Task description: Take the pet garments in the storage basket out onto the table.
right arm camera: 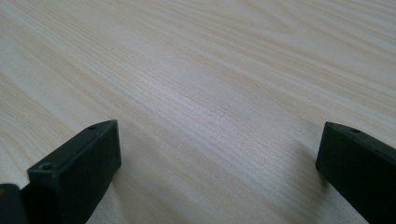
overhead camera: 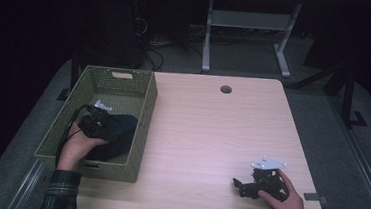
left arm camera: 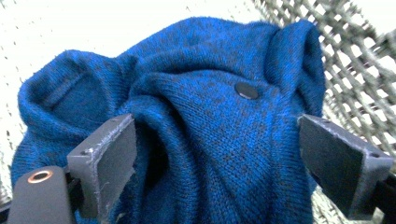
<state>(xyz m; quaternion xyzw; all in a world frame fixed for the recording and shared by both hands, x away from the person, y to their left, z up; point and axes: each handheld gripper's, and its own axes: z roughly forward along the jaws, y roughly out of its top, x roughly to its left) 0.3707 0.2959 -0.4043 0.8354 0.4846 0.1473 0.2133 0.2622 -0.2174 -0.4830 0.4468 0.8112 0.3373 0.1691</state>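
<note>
A blue knitted garment (overhead camera: 122, 131) lies bunched inside a green woven basket (overhead camera: 147, 112) at the table's left. My left gripper (overhead camera: 107, 125) is down in the basket against the garment. In the left gripper view its jaws stand wide apart, open, with folds of the blue knit (left arm camera: 210, 56) and a dark button (left arm camera: 246, 90) between and beyond them; the left gripper (left arm camera: 214, 126) pinches nothing. My right gripper (overhead camera: 239, 186) rests low over the bare table near the front right, open, with only wood between its jaws in the right gripper view (right arm camera: 219, 126).
The basket's mesh wall (left arm camera: 355, 70) is close on the right of the left gripper. The light wooden table (overhead camera: 211, 131) has a round cable hole (overhead camera: 226, 89) at the back. A desk frame (overhead camera: 249, 29) stands on the floor behind.
</note>
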